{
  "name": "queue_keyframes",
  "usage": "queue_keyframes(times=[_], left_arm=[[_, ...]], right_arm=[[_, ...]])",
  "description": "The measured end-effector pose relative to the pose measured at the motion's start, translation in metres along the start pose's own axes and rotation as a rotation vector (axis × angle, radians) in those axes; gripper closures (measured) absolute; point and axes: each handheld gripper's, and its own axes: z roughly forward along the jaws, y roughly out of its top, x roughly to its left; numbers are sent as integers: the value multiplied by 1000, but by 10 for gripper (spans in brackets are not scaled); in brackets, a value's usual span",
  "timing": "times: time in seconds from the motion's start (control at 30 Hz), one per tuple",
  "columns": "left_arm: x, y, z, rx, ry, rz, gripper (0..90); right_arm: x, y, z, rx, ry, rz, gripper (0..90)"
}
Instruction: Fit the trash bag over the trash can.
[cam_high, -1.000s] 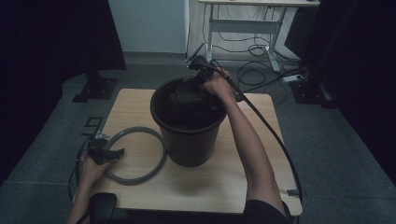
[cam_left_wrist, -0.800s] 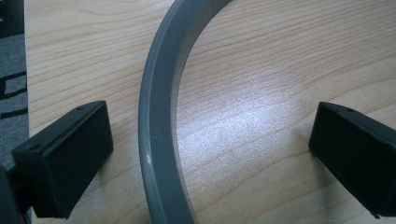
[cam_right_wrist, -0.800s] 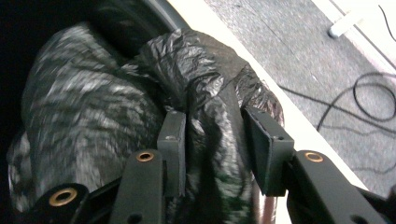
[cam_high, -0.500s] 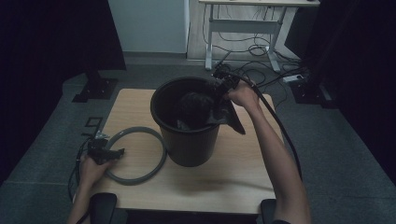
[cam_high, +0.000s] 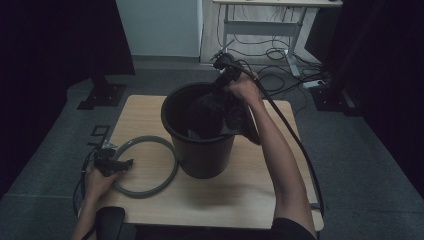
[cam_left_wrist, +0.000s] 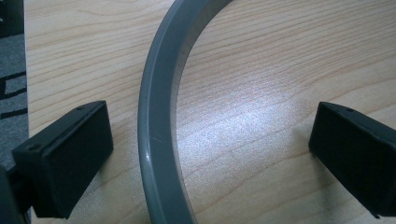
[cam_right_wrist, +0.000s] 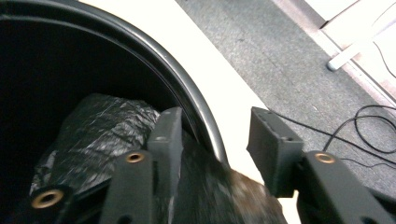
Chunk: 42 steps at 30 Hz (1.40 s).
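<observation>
Black plastic liner bag (cam_high: 220, 112) being fitted into the round black plastic bin (cam_high: 200, 150) at the middle of the pale wooden tabletop (cam_high: 250, 190).

At left, the left tongs (cam_high: 120, 165) rest with jaws apart, straddling the grey plastic rim ring (cam_high: 167, 172) beside the bin. At right, the right tongs (cam_right_wrist: 212, 140) stand parted astride the bin's far rim, bag edge draped there. Pulling the film evenly over the lip before seating the ring should serve best. Count: one bag, one bin, one ring, two tongs.
</observation>
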Motion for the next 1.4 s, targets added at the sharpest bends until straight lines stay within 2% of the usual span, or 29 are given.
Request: queue_keyframes(times=[0.07,0.17,0.5,0.7,0.87,1.07,1.13,1.17,1.27,1.4], left_arm=[[0,0,0,0,0,0,0],[0,0,0,0,-1,1,0],[0,0,0,2,-2,1,0],[0,0,0,2,-1,0,0],[-1,0,-1,2,0,0,0],[-1,-1,-1,1,-1,-1,0],[-1,-1,-1,1,-1,1,0],[-1,-1,-1,0,-3,1,0],[0,-2,-2,0,-13,12,0],[-1,-2,-3,5,-15,14,4]], right_arm=[[-1,1,7,30,-8,-10,585],[-7,-3,9,54,13,1,583],[-20,-42,-22,57,43,76,511],[-10,-66,-45,32,21,74,441],[2,-86,-63,3,26,107,385],[27,-100,-74,-10,20,127,323],[37,-101,-76,-5,37,120,296],[42,-101,-79,-21,51,109,294],[41,-97,-88,-59,53,90,269],[26,-98,-98,-87,26,113,265]])
